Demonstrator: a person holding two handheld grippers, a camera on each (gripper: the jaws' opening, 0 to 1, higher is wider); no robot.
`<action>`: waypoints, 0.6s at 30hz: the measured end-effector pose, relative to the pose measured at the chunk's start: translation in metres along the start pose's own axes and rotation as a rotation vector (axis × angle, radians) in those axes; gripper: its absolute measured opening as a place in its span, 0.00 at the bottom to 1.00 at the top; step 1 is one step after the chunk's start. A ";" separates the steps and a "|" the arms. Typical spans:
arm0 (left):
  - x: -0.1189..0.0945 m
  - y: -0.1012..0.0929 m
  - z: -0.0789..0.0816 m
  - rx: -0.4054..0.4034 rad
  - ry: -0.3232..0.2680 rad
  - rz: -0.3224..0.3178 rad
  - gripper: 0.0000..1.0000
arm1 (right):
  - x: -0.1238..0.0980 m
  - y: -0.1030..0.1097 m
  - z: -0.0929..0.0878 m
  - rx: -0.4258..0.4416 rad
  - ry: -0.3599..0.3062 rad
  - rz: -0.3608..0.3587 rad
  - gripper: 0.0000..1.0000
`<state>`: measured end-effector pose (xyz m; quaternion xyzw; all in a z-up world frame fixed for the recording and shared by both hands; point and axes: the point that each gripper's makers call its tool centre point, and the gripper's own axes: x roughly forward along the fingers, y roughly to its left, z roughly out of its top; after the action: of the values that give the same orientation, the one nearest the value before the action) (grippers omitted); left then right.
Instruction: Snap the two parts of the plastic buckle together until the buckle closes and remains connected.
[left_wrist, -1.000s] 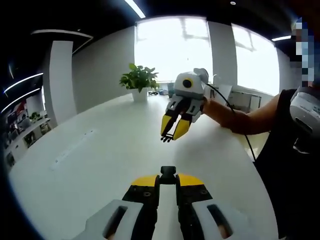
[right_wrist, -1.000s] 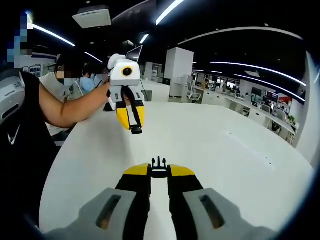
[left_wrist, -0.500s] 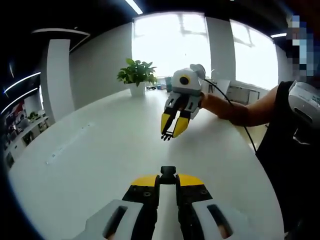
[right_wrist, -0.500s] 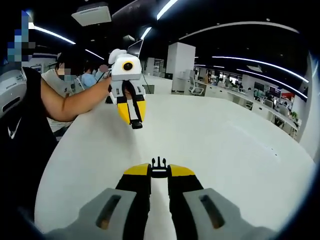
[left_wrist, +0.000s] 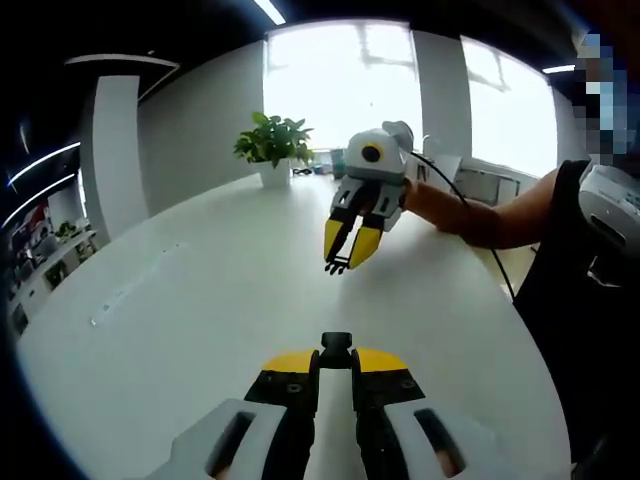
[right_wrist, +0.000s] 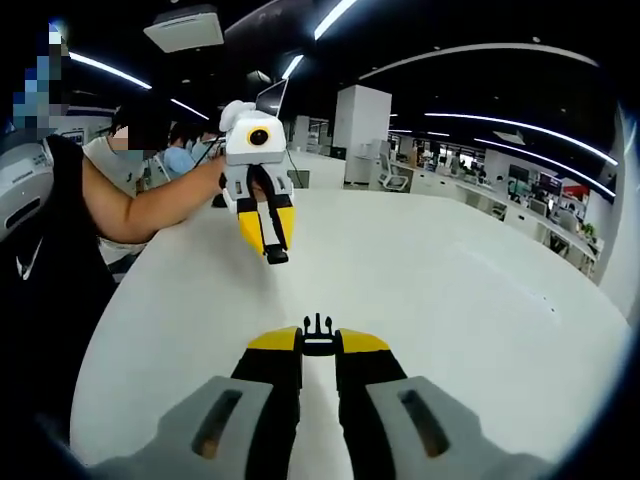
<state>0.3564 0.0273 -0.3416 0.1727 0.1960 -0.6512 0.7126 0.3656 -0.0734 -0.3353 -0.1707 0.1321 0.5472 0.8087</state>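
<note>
grippers face each other above a white table (left_wrist: 180, 300), both lifted clear of its surface. in the left gripper view, the left gripper (left_wrist: 336, 352) rises from the bottom with its yellow-tipped jaws pressed narrow on a black socket half of the buckle (left_wrist: 336, 345), whose squared end sticks out just past the tips. further off in the same view, the right gripper (left_wrist: 343, 262) hangs in the air with its jaws tilted downward, pinched on the pronged half of the buckle (left_wrist: 338, 266), a small dark piece at its tips. the two halves are apart, not joined.

in the right gripper view, the pronged half sits clamped between the near jaws with its three prongs pointing forward, and the left gripper shows up and to the left, held by a person's hand (right_wrist: 205, 178) with a bare forearm, the socket half dark at its tips.

container in sight: a white pot (left_wrist: 274, 177) at the far edge of the table, with a green leafy plant (left_wrist: 270, 140) standing in it, well apart from both grippers.
</note>
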 end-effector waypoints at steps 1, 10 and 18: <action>0.000 0.000 0.000 0.000 0.000 0.000 0.11 | 0.000 0.000 0.000 0.000 0.001 -0.001 0.12; 0.001 0.002 -0.003 -0.006 0.010 -0.002 0.12 | 0.001 0.001 -0.002 0.001 0.009 0.003 0.12; 0.003 0.000 -0.006 0.000 0.025 -0.008 0.12 | 0.002 0.001 -0.004 0.001 0.018 0.006 0.12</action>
<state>0.3561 0.0275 -0.3487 0.1803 0.2056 -0.6516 0.7075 0.3653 -0.0733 -0.3402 -0.1748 0.1403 0.5478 0.8060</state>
